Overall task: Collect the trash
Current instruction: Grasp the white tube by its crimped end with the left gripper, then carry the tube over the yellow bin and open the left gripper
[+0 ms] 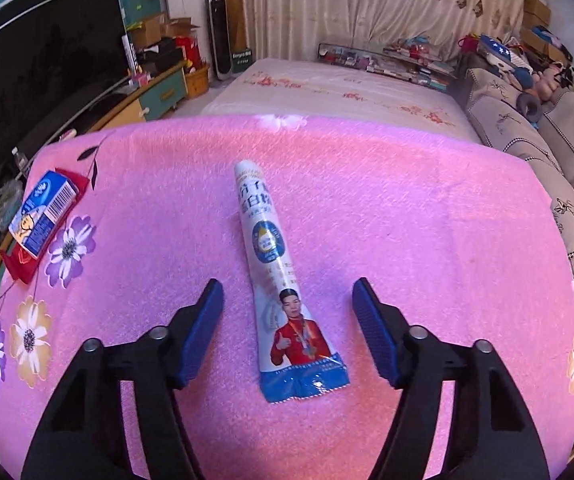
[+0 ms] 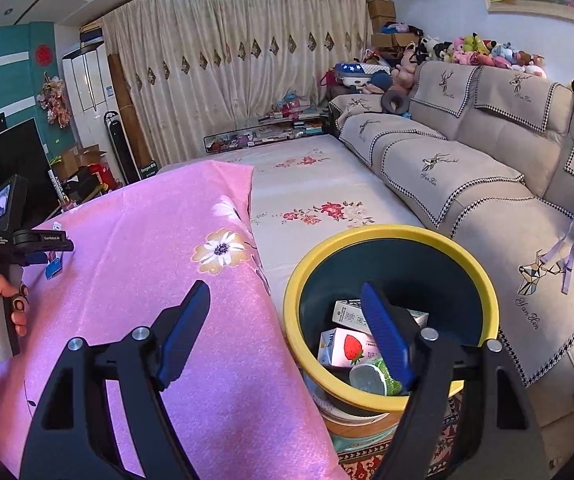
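Observation:
A white and blue tube-shaped wrapper (image 1: 277,276) lies lengthwise on the pink flowered cloth (image 1: 427,240). My left gripper (image 1: 287,292) is open and empty, its fingers on either side of the wrapper's lower half, just above the cloth. A blue and white carton (image 1: 41,212) lies on a red packet (image 1: 27,264) at the cloth's left edge. In the right wrist view, my right gripper (image 2: 285,296) is open and empty, held above the edge of the yellow-rimmed bin (image 2: 307,344). The bin holds a strawberry carton (image 2: 345,346), another carton and a green cup (image 2: 375,374).
A sofa (image 2: 487,168) with grey covers runs along the right, behind the bin. A flowered bed sheet (image 2: 307,184) lies beyond the pink cloth. A TV and cabinet (image 1: 47,80) stand to the left. The left hand-held gripper's handle (image 2: 5,264) shows at the right view's left edge.

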`<state>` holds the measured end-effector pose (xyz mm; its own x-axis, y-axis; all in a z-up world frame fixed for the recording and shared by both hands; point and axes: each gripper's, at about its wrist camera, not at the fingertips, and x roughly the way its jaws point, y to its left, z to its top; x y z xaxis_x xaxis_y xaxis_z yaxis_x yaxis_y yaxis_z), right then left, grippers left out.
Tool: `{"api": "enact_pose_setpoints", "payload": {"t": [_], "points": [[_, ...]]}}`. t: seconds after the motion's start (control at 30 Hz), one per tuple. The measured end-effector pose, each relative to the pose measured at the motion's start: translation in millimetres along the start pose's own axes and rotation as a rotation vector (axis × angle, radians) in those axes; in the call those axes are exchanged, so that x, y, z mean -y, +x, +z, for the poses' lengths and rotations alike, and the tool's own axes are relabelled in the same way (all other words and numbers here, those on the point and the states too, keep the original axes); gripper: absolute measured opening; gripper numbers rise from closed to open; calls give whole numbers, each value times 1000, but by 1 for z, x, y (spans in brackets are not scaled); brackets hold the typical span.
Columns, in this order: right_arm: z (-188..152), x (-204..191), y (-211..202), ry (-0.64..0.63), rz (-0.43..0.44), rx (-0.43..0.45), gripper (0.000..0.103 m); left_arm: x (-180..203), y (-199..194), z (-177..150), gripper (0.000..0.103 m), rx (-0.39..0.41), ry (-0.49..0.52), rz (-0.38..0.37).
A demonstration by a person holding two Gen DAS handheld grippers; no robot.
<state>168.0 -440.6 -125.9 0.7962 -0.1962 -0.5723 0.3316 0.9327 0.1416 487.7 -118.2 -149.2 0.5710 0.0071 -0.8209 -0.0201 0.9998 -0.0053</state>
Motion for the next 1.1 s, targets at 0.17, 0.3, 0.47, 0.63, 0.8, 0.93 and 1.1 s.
{"api": "enact_pose_setpoints", "payload": {"t": [0.17, 0.3, 0.47, 0.63, 0.8, 0.93, 1.1], "points": [[0, 3, 2, 18, 6, -16, 74, -7, 4, 1, 40, 12, 8, 8], [0, 4, 5, 29, 2, -27, 74, -12, 2, -2, 27, 20, 33, -9], [0, 8, 3, 48, 0, -20, 73, -7, -14, -17, 26, 45, 88, -19], [-3, 13, -6, 32, -22, 0, 74, 17, -53, -35, 26, 101, 172, -61], [-10, 37, -23, 64, -44, 4, 74, 60, -90, -53, 26, 126, 257, -160], [-14, 64, -44, 93, -80, 23, 74, 103, -113, -74, 26, 141, 324, -246], [-17, 95, -69, 110, -124, 52, 74, 162, -137, -92, 26, 140, 398, -355]]}}
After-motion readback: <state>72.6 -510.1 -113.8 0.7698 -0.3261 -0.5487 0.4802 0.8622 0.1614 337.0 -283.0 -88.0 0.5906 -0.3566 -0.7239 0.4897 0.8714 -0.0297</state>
